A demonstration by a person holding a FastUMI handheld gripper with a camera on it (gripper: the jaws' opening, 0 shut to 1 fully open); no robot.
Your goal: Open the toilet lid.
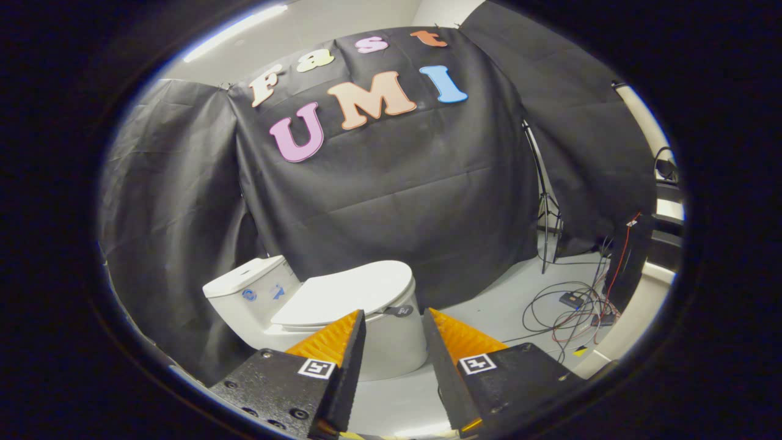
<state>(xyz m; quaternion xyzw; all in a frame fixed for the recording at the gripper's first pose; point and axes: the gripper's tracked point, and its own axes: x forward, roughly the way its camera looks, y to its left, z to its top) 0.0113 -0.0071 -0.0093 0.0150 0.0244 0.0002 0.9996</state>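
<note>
The gripper (394, 318) hangs in the air with its fingers (351, 342) spread apart and nothing between them. Just beyond the tips stands a white toilet (391, 348) on a pale floor (489, 311), its lid (351, 293) down flat over the bowl; the front of the bowl shows through the gap between the fingers. The tank (250, 290) sits behind the lid, against black cloth (397, 195) draped as a wall. Off to the right, well apart from the toilet, a tangle of cables (571, 308) lies on the floor beside a tripod (545, 214).
</note>
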